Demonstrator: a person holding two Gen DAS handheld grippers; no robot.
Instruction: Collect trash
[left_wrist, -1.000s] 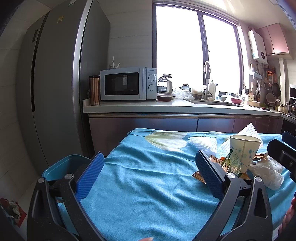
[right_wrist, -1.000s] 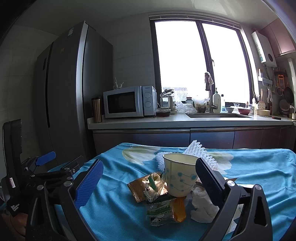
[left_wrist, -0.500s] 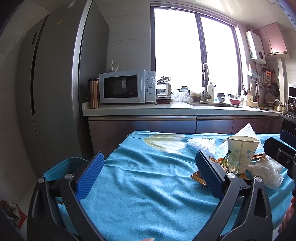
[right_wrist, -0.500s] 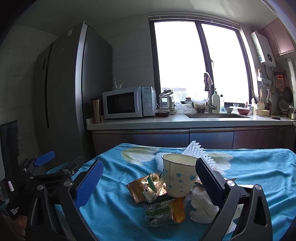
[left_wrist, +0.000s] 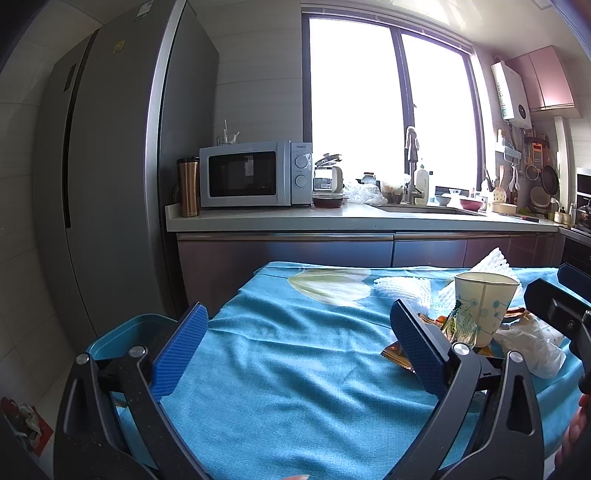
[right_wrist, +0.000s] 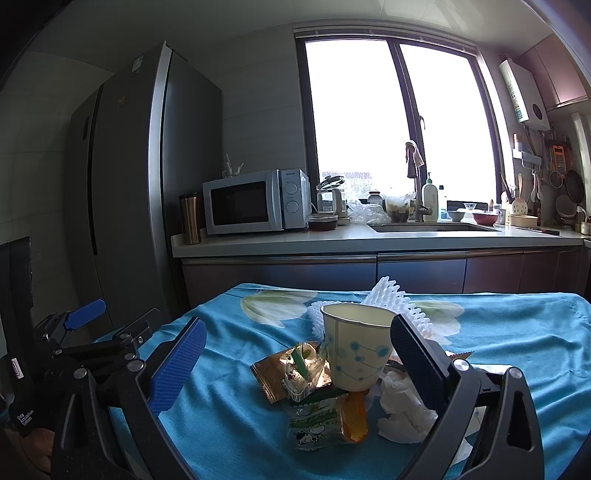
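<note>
I hold the right hand-held gripper level, jaws wide and empty, framing the paper cup; the left hand-held gripper, equally wide and empty, overlooks bare desk left of that cup.

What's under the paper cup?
The paper cup stands on a pile of wrappers: a gold one, a green cartoon one and an orange one. Crumpled tissue lies beside it. Directly beneath its base is hidden.

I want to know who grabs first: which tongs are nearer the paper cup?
Right. The right tongs are open with the paper cup between their fingers; the left tongs are open over bare cloth, left of the cup.
</note>
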